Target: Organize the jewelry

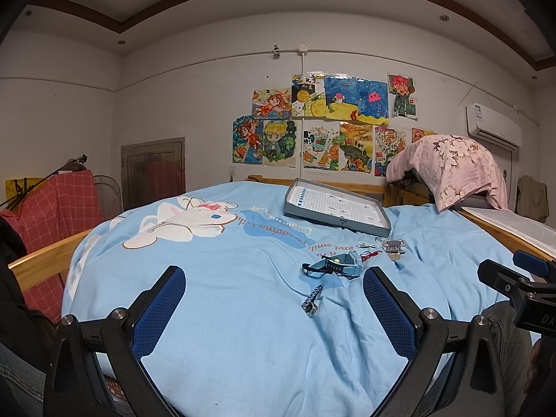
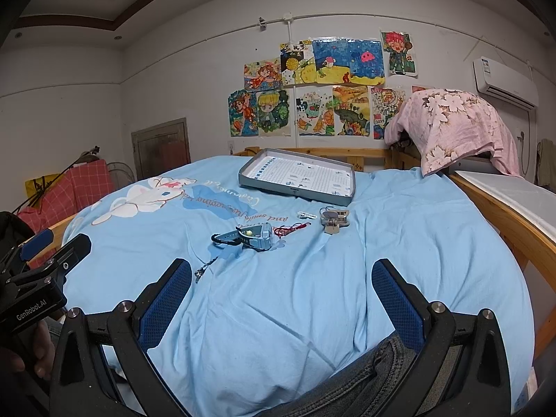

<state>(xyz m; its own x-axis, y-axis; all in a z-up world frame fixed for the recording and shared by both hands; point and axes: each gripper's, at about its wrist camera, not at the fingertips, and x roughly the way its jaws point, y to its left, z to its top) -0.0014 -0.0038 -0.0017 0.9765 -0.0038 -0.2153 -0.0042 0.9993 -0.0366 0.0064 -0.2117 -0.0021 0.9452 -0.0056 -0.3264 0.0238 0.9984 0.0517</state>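
Covering bed: blue sheet [image 2: 278, 295] | wall drawings [image 1: 323, 121] | both hand-held grippers [image 1: 274, 299] [image 2: 281, 292] wide apart, empty

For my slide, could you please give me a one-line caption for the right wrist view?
Open right tool hovers over a blue bedspread, facing a watch, small jewelry pieces and an empty gray tray.

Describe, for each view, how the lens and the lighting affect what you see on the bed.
Left wrist view: fisheye bends the ceiling trim and bulges the blue bedspread; corners go dark; lighting is dim and even, without glare. The watch is sharp; the left tool looms large. Right wrist view: same barrel distortion, with the tray edges curved; soft shadows lie in the bedspread folds before the right tool.
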